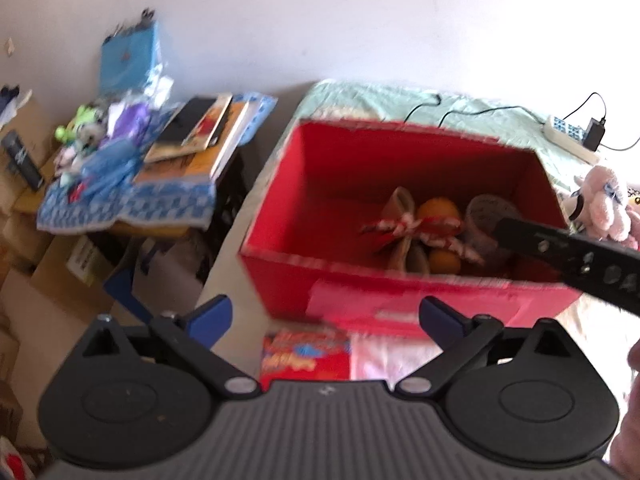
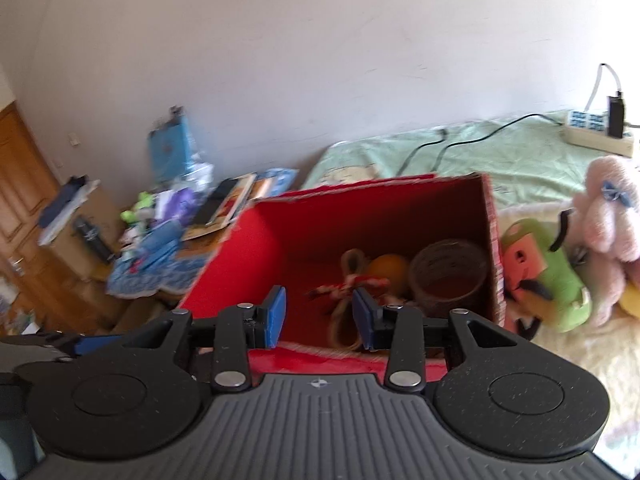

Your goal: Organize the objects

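Note:
An open red box stands on the bed. Inside lie a burlap bow with red-white ribbon, oranges and a round brown container. My left gripper is open before the box's near wall, nothing between its fingers. My right gripper is open over the box's near edge, empty; its black arm reaches over the box in the left wrist view. A red packet lies in front of the box.
Plush toys lie right of the box: a pink one and a green one. A power strip with cables sits on the green sheet. A cluttered side table with books stands left; cardboard boxes below it.

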